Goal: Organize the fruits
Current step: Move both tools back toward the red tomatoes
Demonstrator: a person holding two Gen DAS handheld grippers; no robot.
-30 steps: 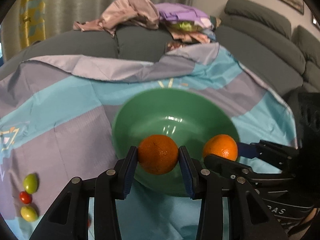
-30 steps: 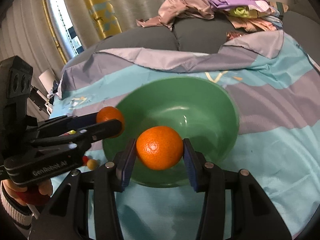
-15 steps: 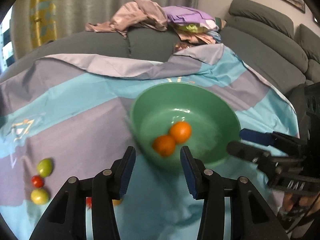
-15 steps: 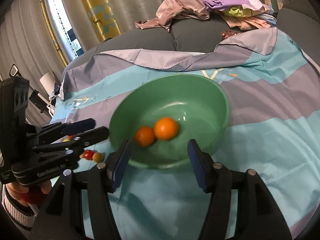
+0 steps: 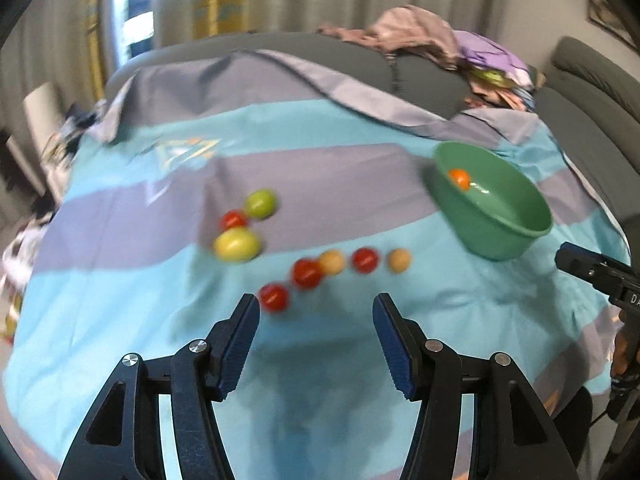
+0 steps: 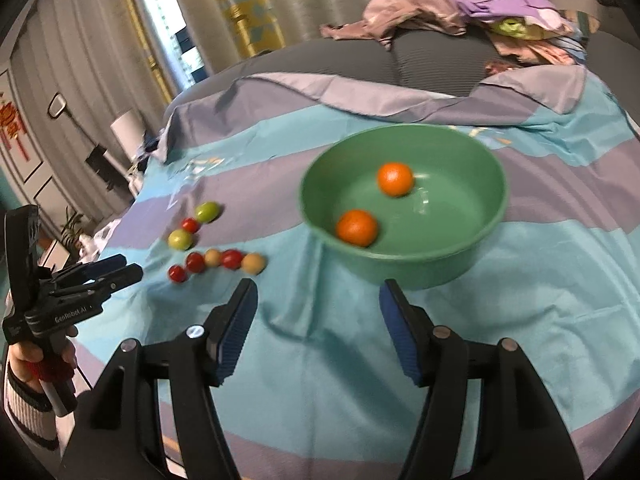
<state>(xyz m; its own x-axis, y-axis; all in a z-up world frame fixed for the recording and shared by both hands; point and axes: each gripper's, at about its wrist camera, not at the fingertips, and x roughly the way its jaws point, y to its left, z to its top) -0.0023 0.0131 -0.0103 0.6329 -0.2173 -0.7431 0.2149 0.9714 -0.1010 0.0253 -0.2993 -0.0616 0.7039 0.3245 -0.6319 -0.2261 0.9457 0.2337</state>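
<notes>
A green bowl [image 6: 472,256] sits on the striped cloth and holds two oranges [image 6: 357,227] [image 6: 395,179]. The bowl [image 5: 500,236] is at the right in the left wrist view, with one orange [image 5: 459,178] showing. Left of the bowl lie several small fruits: green ones [image 5: 261,203] [image 5: 237,244], red tomatoes [image 5: 274,297] [image 5: 307,273] and pale yellow ones [image 5: 399,260]. My left gripper [image 5: 316,316] is open and empty just in front of the small fruits. My right gripper [image 6: 318,300] is open and empty in front of the bowl.
The blue and grey cloth [image 6: 328,340] covers a sofa seat. A heap of clothes [image 6: 460,8] lies on the grey backrest behind. The left gripper shows at the left edge of the right wrist view [image 6: 116,270]. Curtains and a window stand at the back left.
Both grippers have let go of their oranges into the bowl and drawn back. The left one has swung left to face the small fruits.
</notes>
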